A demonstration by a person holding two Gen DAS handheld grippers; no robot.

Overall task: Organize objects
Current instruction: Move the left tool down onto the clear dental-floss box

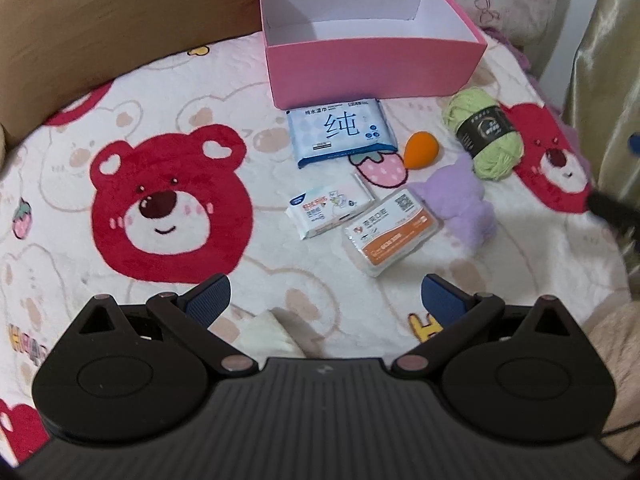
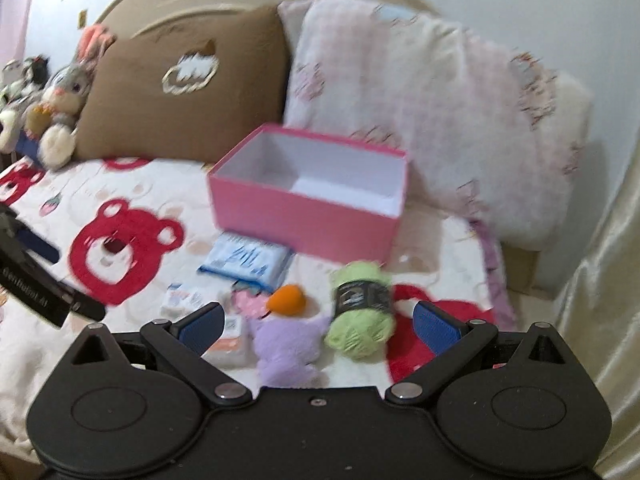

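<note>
- The bed blanket (image 1: 168, 92) lies bare to the left of the items; a brown pillow (image 2: 180, 92) and a pink-patterned pillow (image 2: 400, 100) close off the far edge.
- The pink box (image 1: 372, 64) stands open and empty, its inside white. Just before it lie a blue wipes pack (image 1: 340, 132), an orange sponge (image 1: 420, 148), green yarn (image 1: 484, 136), a purple plush (image 1: 460, 200) and two small packs.
- The left tool (image 1: 326, 300) and right tool (image 2: 316, 324) both hang spread wide, grasping nothing.

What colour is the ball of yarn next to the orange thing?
The soft ball of yarn is light green with a black paper band, clearest in the left wrist view.
</note>
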